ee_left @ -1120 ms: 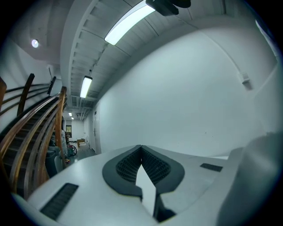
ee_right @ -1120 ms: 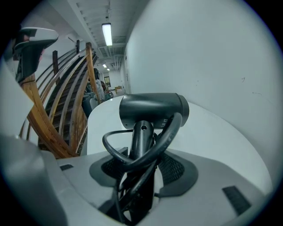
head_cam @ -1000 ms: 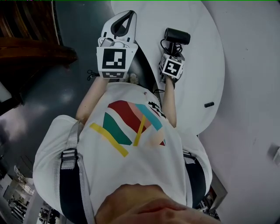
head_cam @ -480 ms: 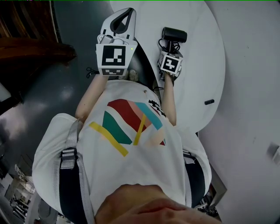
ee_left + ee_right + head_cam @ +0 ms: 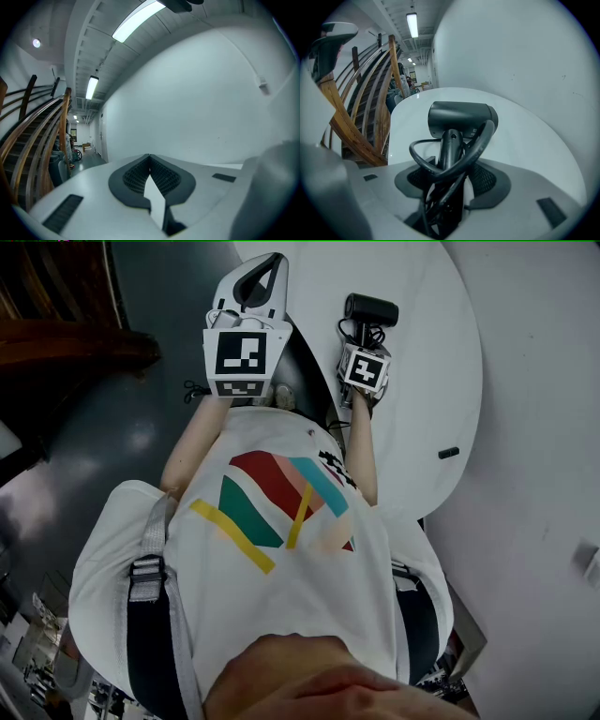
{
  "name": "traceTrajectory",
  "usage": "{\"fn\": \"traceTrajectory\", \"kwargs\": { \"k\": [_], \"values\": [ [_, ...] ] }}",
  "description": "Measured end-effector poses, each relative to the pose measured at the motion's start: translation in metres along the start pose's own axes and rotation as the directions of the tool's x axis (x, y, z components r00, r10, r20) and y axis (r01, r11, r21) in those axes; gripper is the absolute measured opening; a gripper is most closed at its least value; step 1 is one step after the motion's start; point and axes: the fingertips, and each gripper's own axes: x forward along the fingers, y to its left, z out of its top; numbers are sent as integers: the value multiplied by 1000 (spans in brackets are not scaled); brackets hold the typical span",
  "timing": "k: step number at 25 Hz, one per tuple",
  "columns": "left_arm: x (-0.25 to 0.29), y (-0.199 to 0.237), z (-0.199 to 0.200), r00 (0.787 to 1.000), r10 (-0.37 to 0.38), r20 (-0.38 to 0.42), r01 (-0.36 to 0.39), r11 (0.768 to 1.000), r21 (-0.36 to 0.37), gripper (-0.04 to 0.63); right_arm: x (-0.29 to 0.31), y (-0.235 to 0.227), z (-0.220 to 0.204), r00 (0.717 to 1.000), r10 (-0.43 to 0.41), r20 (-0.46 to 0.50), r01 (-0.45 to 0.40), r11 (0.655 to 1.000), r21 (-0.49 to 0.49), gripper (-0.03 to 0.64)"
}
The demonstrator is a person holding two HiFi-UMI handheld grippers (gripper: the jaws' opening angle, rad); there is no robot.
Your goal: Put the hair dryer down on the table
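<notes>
A black hair dryer (image 5: 371, 308) stands with its barrel crosswise over the white round table (image 5: 427, 381). My right gripper (image 5: 362, 337) is shut on its handle. In the right gripper view the hair dryer (image 5: 461, 119) rises upright from the jaws, its black cord (image 5: 424, 161) looped round the handle, and the tabletop (image 5: 529, 136) lies behind it. I cannot tell whether the dryer touches the table. My left gripper (image 5: 263, 270) is held up at the table's left edge, shut with nothing in it; in its own view the left gripper (image 5: 150, 161) shows its pads meeting.
A small dark object (image 5: 449, 454) lies near the table's right edge. A wooden stair railing (image 5: 361, 126) runs along the left, over a dark grey floor (image 5: 141, 427). A white wall (image 5: 544, 427) stands right of the table.
Both grippers have shifted slightly farther over the table, the right one carrying the hair dryer with it. The grip has not changed.
</notes>
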Motion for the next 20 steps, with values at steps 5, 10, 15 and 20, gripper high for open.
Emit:
{"fn": "traceTrajectory", "kwargs": {
  "k": [5, 10, 15, 20],
  "values": [
    [-1, -1, -3, 1000, -4, -2, 4, 1000, -6, 15, -6, 4, 2, 1000, -4, -27, 4, 1000, 17, 225],
    [-3, 0, -2, 1000, -7, 0, 7, 1000, -13, 15, -1, 4, 1, 1000, 0, -14, 0, 1000, 3, 225],
    [-2, 1, -3, 1000, -12, -3, 12, 1000, -18, 15, -5, 4, -1, 999, -8, -44, 9, 1000, 30, 231],
    [0, -2, -5, 1000, -31, -8, 30, 999, -23, 15, -5, 4, -2, 999, -2, -44, 5, 998, 61, 296]
  ]
}}
